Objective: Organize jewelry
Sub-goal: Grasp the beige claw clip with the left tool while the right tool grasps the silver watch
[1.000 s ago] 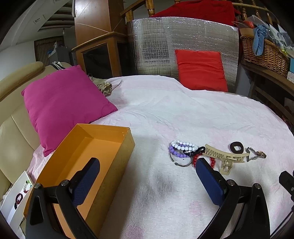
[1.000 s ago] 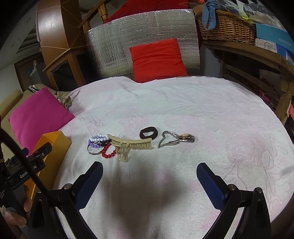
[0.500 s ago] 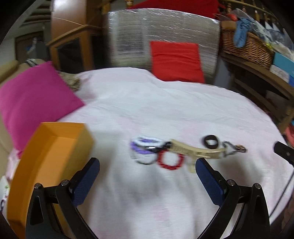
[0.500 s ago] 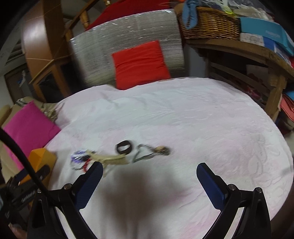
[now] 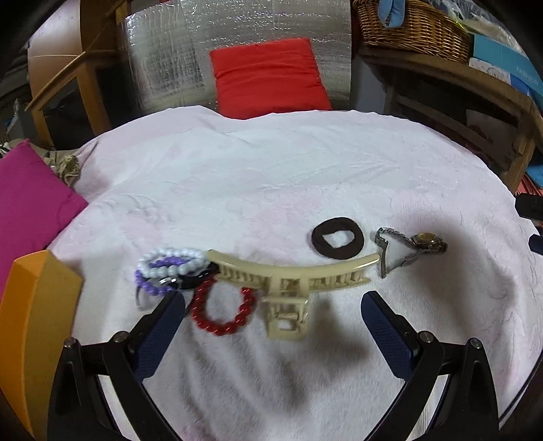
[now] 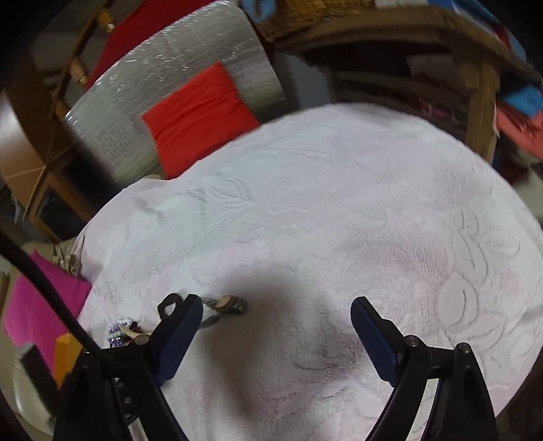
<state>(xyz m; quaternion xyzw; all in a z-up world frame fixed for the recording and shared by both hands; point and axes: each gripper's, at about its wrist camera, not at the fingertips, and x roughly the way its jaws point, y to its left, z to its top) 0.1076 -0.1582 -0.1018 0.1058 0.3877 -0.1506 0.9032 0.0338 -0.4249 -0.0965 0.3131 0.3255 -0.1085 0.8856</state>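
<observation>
On the white bedspread [image 5: 271, 176] lie a beige hair claw [image 5: 292, 281], a red bead bracelet [image 5: 222, 313], white and purple bead bracelets [image 5: 166, 268], a black scrunchie [image 5: 337, 237] and a metal wristwatch [image 5: 412, 246]. My left gripper [image 5: 273, 308] is open and empty, its fingers straddling the red bracelet and the claw. An orange box [image 5: 37, 315] stands at the left. My right gripper [image 6: 276, 317] is open and empty over bare bedspread; the watch [image 6: 225, 303] lies just right of its left finger, the beads [image 6: 118, 330] farther left.
A magenta pillow [image 5: 30, 200] lies at the left edge. A red cushion [image 5: 268, 76] leans on a silver foil panel [image 5: 169, 61] at the back. A wooden shelf [image 5: 458, 84] with a wicker basket [image 5: 414, 27] stands at the right.
My left gripper has swung right from the orange box and closed in on the jewelry, which now lies between its fingers. My right gripper has swung right and tilted, away from the jewelry.
</observation>
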